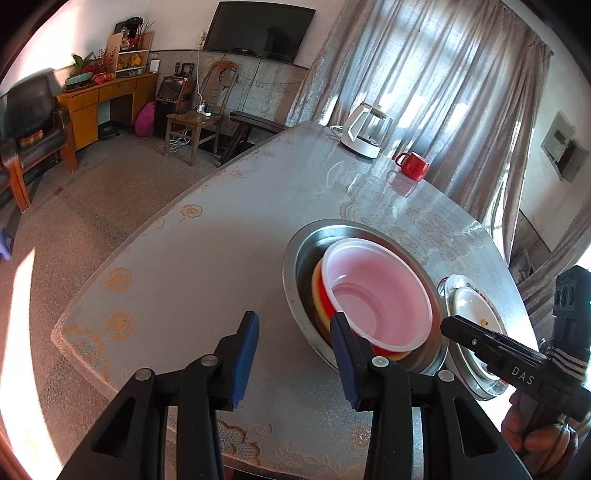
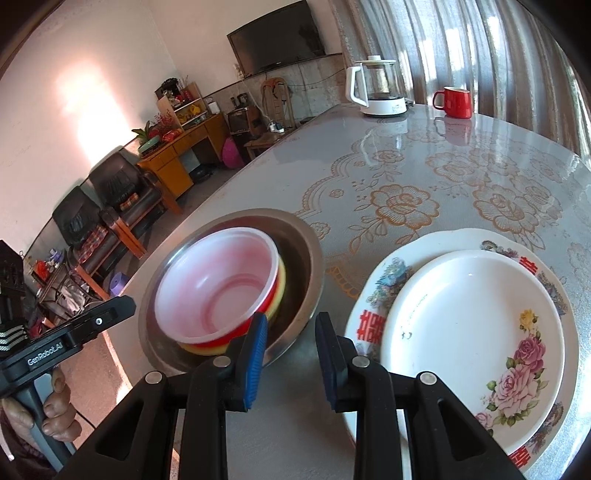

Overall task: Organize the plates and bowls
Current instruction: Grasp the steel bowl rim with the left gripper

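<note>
A: White-lined red plastic bowl [image 2: 218, 284] sat mouth-up, nested on a yellow bowl [image 2: 279, 295] inside the steel basin [image 2: 295, 236].

B: Plates?

A: Floral white plate [image 2: 476, 332] lay flat on the bigger patterned plate [image 2: 380, 291], right of basin.

B: Grippers?

A: Left gripper [image 1: 293, 354] and right gripper [image 2: 290, 362] both tilted down over the table [image 2: 406, 177], jaws apart, nothing held, bowls just ahead.

Big flat TV [image 1: 258, 29] up on a pale wall, silvery curtains [image 1: 424, 74] glowing with daylight. Speckled floor [image 1: 92, 221] with a sun patch. Wooden desk [image 1: 107, 96], dark armchairs [image 2: 110, 210], wooden chair [image 1: 199, 118] along the wall.
</note>
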Demonstrator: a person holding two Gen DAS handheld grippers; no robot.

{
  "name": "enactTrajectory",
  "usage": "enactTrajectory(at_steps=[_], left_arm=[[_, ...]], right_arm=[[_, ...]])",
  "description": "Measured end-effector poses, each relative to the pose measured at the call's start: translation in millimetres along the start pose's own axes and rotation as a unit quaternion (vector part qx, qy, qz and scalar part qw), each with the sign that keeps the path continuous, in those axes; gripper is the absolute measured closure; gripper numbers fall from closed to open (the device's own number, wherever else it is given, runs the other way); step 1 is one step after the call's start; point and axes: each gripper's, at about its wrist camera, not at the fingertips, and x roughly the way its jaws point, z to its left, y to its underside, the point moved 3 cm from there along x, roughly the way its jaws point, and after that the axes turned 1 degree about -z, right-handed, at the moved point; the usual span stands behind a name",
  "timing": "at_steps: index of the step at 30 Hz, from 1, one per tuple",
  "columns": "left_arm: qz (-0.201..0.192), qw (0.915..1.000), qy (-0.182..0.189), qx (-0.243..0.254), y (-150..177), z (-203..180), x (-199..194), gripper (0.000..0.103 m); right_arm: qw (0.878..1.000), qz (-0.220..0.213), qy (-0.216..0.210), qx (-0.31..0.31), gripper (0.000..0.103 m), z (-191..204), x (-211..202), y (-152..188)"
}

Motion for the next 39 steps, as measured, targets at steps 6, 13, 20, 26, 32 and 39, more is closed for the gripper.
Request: enactTrajectory(at_steps=[6, 13, 20, 26, 32, 39], left_arm=[[0.008, 1.0, -0.002, 0.003, 2, 0, 7, 0.064], [0.016, 0.9998, -0.006, 0.006, 1, -1, 16, 0.066], [0.027, 0.9996, -0.007, -0.001, -2, 0, 26, 0.066], [0.044, 0.999, 0.003, -0.01, -5, 1, 35, 0.066], [0.036, 0.9993, 0.006, -0.008, -7, 3, 38, 0.069], [0.032, 0.9994, 0.013, -0.005, -9, 4, 45, 0.071]], right_arm=[[1.0, 0.009, 0.006, -0.001, 0.077, -1, 6, 2], [1.0, 0.01, 0.004, 0.002, 0.077, -2, 8, 1], [1.0, 0.01, 0.004, 0.001, 0.077, -2, 11, 1], [1.0, 0.013, 0.016, -0.006, 0.077, -2, 16, -3], [0.999, 0.021, 0.023, -0.002, 0.077, -3, 23, -8], [0.999, 0.023, 0.042, -0.015, 0.077, -1, 28, -13]])
